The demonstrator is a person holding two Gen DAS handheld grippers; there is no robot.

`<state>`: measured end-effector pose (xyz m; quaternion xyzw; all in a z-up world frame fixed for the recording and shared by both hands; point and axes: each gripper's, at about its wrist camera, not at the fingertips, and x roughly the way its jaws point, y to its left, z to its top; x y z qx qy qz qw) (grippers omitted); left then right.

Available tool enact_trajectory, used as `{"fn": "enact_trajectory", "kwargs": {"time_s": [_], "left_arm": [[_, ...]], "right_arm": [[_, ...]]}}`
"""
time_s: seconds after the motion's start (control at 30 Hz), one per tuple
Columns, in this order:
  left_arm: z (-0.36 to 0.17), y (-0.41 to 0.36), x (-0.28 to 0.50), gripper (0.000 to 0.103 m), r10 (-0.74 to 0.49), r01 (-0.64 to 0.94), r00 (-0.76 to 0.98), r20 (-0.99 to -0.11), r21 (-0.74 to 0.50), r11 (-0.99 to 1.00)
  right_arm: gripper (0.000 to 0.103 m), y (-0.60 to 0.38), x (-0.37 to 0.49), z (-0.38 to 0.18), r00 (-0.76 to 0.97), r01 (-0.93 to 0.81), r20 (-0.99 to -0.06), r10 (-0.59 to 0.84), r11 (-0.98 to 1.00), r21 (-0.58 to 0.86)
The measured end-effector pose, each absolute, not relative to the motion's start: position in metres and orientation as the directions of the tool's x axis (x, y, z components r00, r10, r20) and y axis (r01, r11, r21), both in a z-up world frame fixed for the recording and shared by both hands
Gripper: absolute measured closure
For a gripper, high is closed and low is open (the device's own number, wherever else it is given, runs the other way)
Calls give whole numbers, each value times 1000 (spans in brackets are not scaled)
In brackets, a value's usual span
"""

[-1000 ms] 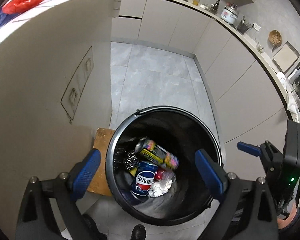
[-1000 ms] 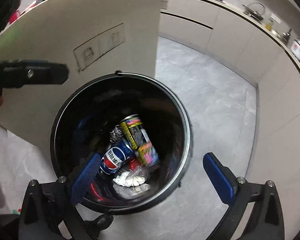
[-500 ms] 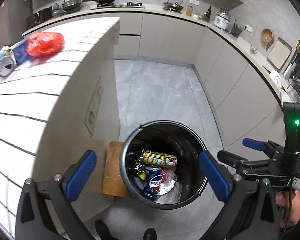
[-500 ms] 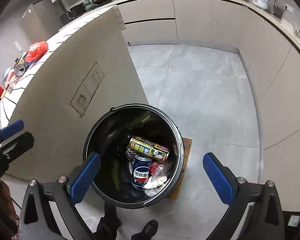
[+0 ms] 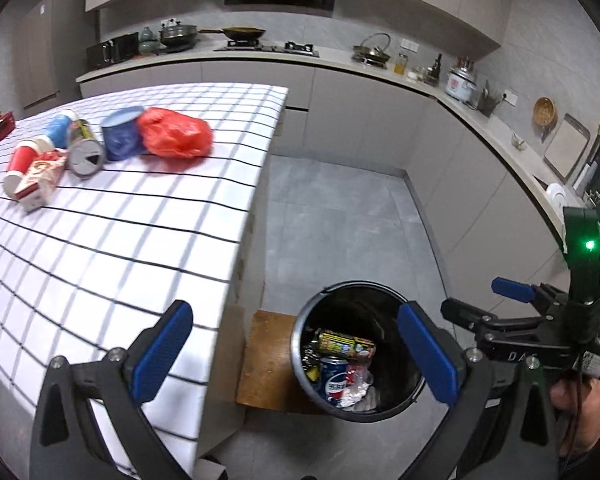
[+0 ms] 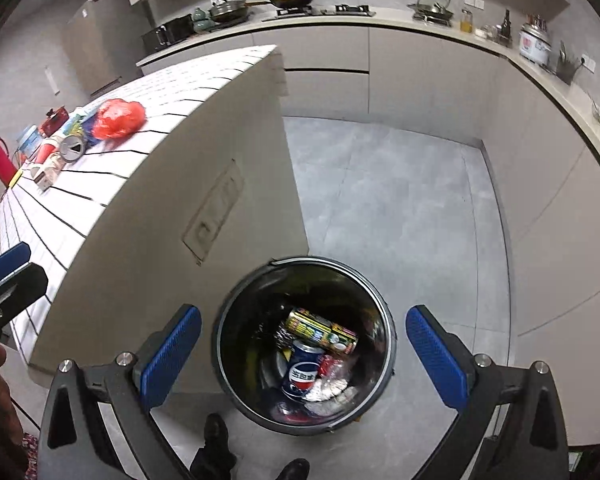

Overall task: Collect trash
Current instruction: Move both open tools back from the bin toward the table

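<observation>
Red plastic bag [image 5: 175, 138] on the checked island top [image 5: 112, 236], soft and light, likely best pinched at a bunched fold; smaller tins beside it stiff, slippery, round; bin [image 6: 384, 364] on floor below; left gripper [image 5: 296, 350] and right gripper [image 6: 304, 354] both spread wide, empty.

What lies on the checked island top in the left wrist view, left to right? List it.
Red paper cup → grey-ended can → blue tub → red plastic bag.
</observation>
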<state>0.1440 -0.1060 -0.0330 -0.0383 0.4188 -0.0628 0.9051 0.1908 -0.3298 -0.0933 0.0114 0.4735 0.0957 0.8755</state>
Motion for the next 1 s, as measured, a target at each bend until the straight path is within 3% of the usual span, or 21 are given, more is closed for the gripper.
{"fn": "enact_trajectory", "kwargs": {"time_s": [0.6, 1.0], "left_arm": [[-23, 29, 142, 0, 23, -112, 658, -753, -68, 991], [-28, 123, 169, 0, 14, -173, 663, -749, -135, 976]], "right_arm": [[0, -228, 211, -46, 564, -271, -792, 234, 958, 90], [0, -138, 249, -31, 562, -361, -791, 241, 932, 28]]}}
